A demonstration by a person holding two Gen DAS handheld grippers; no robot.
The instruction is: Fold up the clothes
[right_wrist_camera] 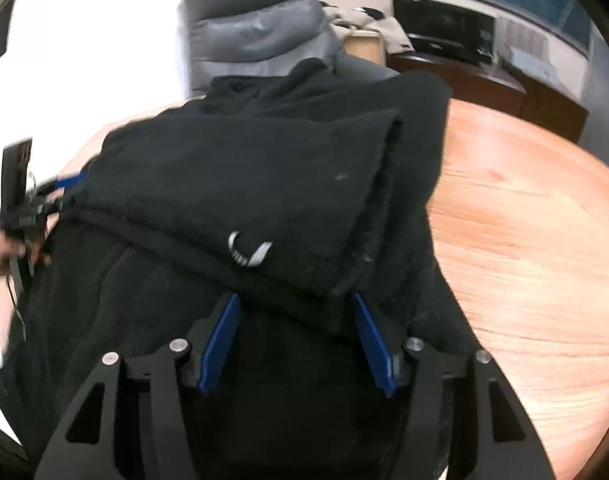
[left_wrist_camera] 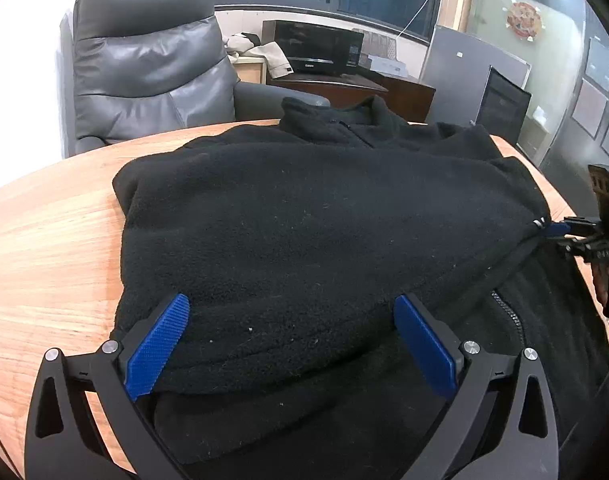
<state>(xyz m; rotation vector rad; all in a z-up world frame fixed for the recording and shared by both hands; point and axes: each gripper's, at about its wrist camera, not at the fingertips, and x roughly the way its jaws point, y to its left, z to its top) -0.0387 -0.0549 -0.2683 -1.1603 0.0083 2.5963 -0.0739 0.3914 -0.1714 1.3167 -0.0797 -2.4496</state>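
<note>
Fleece (left_wrist_camera: 324,220) on table (left_wrist_camera: 44,240), side panel already folded across body. Left gripper (left_wrist_camera: 292,344) jaws apart, straddling fold; right gripper (right_wrist_camera: 296,340) likewise apart, nothing pinched. More folds left.

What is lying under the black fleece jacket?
The black fleece jacket lies on a wooden table, whose bare top shows beside it. A folded layer rests over its zipper side. Anything beneath the cloth is covered.
</note>
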